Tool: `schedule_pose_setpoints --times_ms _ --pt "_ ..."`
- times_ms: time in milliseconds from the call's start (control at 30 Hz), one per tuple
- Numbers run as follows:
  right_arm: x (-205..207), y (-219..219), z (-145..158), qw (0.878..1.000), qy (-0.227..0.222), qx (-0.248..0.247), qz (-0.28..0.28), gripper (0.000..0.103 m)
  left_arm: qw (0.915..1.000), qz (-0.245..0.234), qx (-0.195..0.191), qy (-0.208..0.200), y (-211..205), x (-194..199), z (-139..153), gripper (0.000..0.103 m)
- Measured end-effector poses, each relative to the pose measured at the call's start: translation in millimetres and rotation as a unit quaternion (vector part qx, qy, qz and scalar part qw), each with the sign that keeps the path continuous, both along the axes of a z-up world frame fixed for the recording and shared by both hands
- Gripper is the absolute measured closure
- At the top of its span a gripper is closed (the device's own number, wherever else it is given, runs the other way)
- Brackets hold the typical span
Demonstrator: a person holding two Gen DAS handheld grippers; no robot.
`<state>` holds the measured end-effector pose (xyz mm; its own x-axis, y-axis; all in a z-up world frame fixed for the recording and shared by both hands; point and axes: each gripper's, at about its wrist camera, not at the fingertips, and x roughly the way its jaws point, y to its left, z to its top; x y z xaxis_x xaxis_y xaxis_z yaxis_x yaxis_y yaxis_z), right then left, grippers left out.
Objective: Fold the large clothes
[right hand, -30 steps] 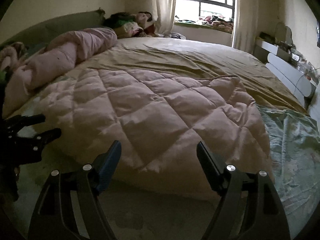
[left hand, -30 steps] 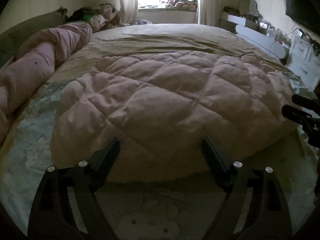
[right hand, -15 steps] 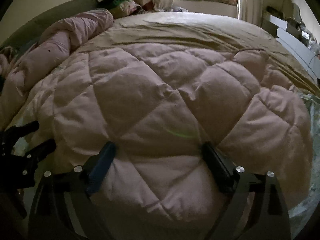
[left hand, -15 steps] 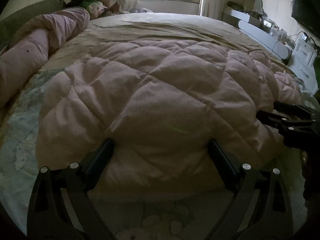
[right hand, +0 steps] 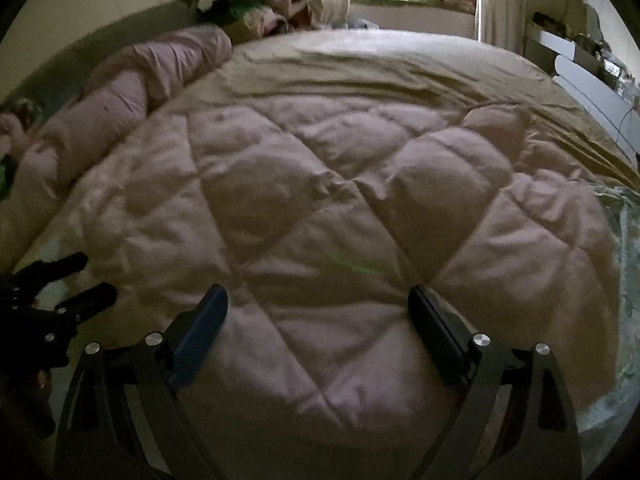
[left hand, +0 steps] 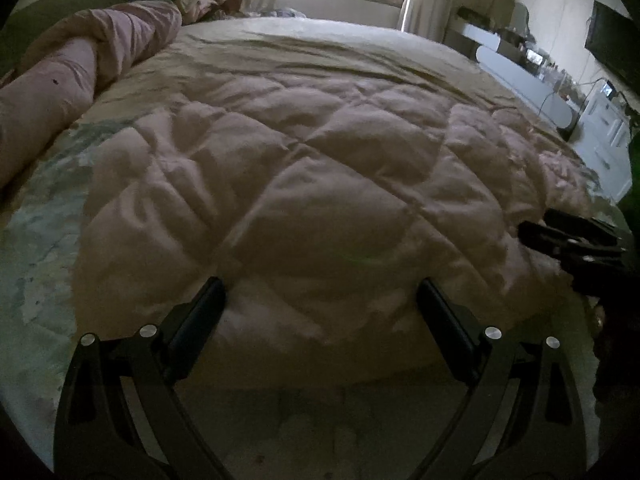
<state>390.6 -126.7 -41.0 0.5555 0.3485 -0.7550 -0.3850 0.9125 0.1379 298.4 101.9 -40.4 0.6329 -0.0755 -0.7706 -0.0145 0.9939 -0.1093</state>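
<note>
A pink quilted duvet [left hand: 320,184] lies spread over the near half of the bed and fills both views [right hand: 340,216]. My left gripper [left hand: 320,294] is open wide at the duvet's near edge, and the puffy hem bulges between its fingers without being pinched. My right gripper [right hand: 318,300] is open just as wide over the duvet further right, with quilt between its fingers. At the right edge of the left wrist view the right gripper [left hand: 560,236] shows. At the left edge of the right wrist view the left gripper [right hand: 68,284] shows.
A rolled pink blanket [left hand: 80,64] lies along the bed's left side. A tan sheet [left hand: 320,48] covers the far half, and a pale patterned sheet [left hand: 36,248] shows at the near left. Clothes [right hand: 256,12] pile by the window; a white dresser [left hand: 600,140] stands right.
Both grippers have come forward and down onto the duvet's near edge, and their jaws have widened. The duvet now fills more of each view.
</note>
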Motion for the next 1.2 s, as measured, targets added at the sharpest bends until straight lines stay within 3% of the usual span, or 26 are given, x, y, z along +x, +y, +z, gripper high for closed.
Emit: schedule_pose_setpoints --times_ms 167,533,967,1200 --pt "-27.1 -34.4 25.1 0.999 -0.036 0.020 -0.020 0.006 0.9995 0.020 -0.009 -0.025 9.7 -18.3 16.3 0.009" --pt "-49.7 -115.4 54.2 0.995 -0.065 0.019 -0.079 0.004 0.9948 0.074 0.031 -0.062 46.4 -54.8 41.1 0.009" --pt "-60.5 -162.3 19.8 0.991 -0.020 0.019 -0.132 0.004 0.9915 0.121 0.030 -0.037 84.8 -75.5 23.2 0.009" --pt "-65.1 -178.6 0.7 0.988 0.012 0.032 -0.150 0.004 0.9918 0.127 -0.004 -0.013 98.2 -78.1 6.7 0.009"
